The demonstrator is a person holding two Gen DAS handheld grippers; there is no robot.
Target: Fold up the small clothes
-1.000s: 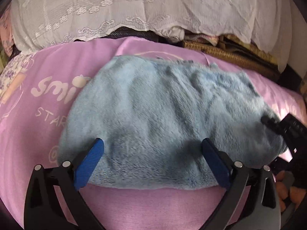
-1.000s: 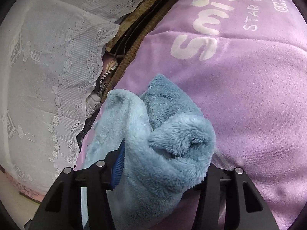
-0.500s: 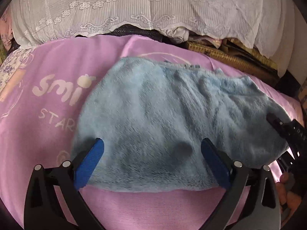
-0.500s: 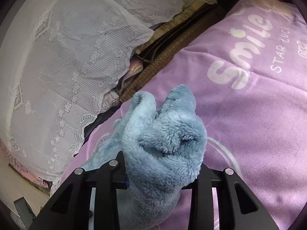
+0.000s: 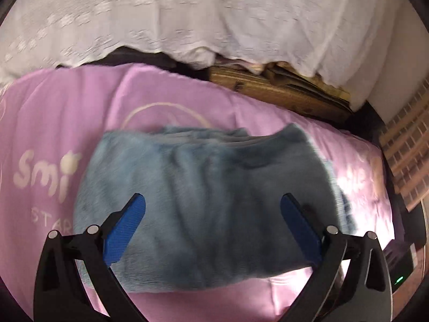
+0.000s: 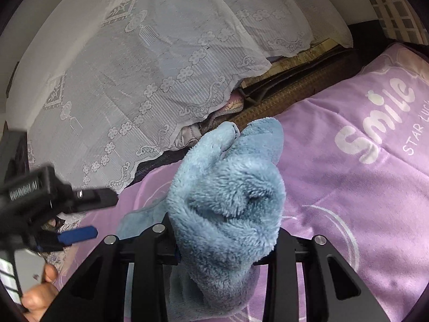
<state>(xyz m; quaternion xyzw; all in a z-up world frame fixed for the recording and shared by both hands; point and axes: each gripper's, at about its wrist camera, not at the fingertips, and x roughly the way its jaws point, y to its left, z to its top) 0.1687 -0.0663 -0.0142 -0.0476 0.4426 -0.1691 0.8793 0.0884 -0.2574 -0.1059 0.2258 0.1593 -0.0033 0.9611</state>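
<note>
Right gripper (image 6: 222,244): its fingers are clamped on a bunched end of the light blue fleece garment (image 6: 228,201), which bulges up between them and hides the pads; the pile stands thick and fluffy.

Left gripper (image 5: 213,230): fingers spread wide, holding nothing, with the blue pads (image 5: 124,229) above the near edge of the garment (image 5: 203,209); whether they touch the pile cannot be told. In the right wrist view this gripper (image 6: 72,209) sits left of the bunched end, with the person's hand (image 6: 37,292) below it.

The garment lies across the pink blanket (image 5: 187,297), just right of the printed "Smi" lettering (image 5: 48,171), with its far edge stacked in several layers. Beyond it, a woven mat (image 5: 276,91) borders the blanket, and a white lace cloth (image 5: 187,13) hangs behind.

Handling, as a judgement: the fleece looks light, soft and limp, so it will sag and bunch rather than hold a crease. It is not fragile or slippery. A hold at an outer edge or corner, gathering all layers, should carry it best; a mid-panel pinch would lift one layer only.
</note>
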